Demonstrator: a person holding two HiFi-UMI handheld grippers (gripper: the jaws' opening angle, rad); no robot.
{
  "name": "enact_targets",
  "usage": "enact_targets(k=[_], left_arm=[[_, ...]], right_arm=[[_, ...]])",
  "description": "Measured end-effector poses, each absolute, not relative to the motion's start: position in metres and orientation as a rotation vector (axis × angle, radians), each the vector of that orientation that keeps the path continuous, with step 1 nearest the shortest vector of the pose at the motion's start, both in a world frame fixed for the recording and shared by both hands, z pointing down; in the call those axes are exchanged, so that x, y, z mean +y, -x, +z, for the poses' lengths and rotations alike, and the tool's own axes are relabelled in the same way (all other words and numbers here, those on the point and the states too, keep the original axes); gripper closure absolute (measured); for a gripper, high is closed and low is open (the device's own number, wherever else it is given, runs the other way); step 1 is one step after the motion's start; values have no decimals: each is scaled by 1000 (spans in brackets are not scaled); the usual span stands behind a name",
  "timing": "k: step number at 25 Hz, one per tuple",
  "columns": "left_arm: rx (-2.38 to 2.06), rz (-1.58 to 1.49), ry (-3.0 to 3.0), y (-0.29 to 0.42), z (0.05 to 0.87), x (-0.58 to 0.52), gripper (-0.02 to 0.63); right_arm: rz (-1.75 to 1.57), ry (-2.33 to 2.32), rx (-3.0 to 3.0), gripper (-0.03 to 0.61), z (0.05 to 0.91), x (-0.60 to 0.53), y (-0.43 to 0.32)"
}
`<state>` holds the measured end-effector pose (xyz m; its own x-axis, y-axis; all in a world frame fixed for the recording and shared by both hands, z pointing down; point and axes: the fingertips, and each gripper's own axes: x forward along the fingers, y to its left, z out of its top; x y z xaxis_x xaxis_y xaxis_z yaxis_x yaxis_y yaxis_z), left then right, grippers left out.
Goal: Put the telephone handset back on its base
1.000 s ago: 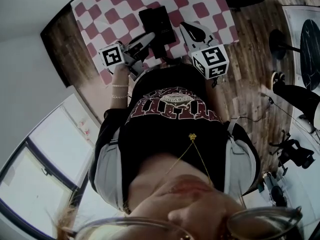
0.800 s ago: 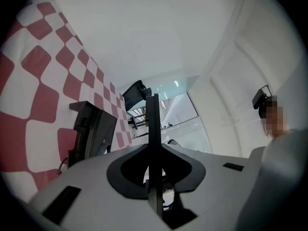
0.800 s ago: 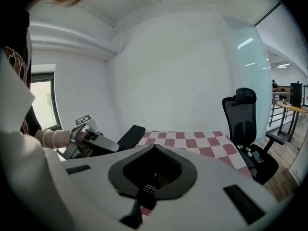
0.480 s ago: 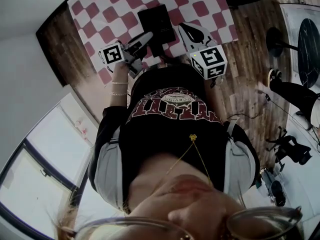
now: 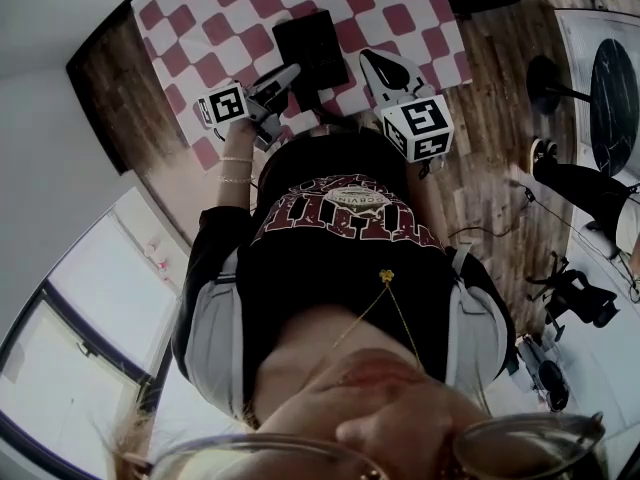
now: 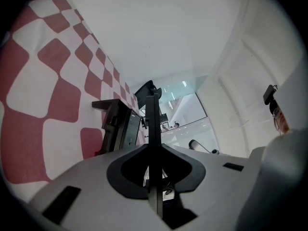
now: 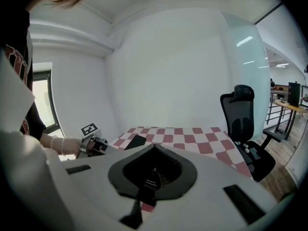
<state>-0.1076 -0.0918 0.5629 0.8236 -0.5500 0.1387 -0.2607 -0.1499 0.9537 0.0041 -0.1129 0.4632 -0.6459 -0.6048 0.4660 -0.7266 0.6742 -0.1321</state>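
The fingers of the left gripper (image 5: 284, 79) pinch a thin dark handset (image 6: 153, 138), near-left of the telephone base (image 5: 312, 40). For the right gripper (image 5: 386, 68), I cannot tell the fingers' state.

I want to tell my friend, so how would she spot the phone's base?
Look for the table with the red-and-white checked cloth. Near its middle sits the phone base. It is the only flat black box on those squares.
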Motion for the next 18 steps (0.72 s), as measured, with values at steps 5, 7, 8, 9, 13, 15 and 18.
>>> enact_targets(k=[5, 7, 8, 9, 13, 15, 18], left_arm=[[-626, -276, -1747, 108, 571, -95, 534], [-627, -280, -1730, 108, 575, -96, 534], [-629, -281, -1726, 108, 578, -97, 534], [-630, -283, -1721, 108, 580, -97, 534], [-640, -265, -1710, 110, 589, -98, 534], [-644, -253, -1708, 111, 593, -99, 534], [-649, -249, -1697, 110, 599, -101, 534]], right_arm=[[443, -1050, -2494, 565, 465, -113, -6], [443, -1051, -2492, 564, 465, -113, -6], [443, -1052, -2492, 565, 465, -113, -7], [444, -1053, -2491, 565, 465, -113, -7], [447, -1060, -2488, 565, 464, -114, -8], [445, -1060, -2488, 563, 463, -114, -8], [447, -1065, -2489, 565, 463, -117, -9]])
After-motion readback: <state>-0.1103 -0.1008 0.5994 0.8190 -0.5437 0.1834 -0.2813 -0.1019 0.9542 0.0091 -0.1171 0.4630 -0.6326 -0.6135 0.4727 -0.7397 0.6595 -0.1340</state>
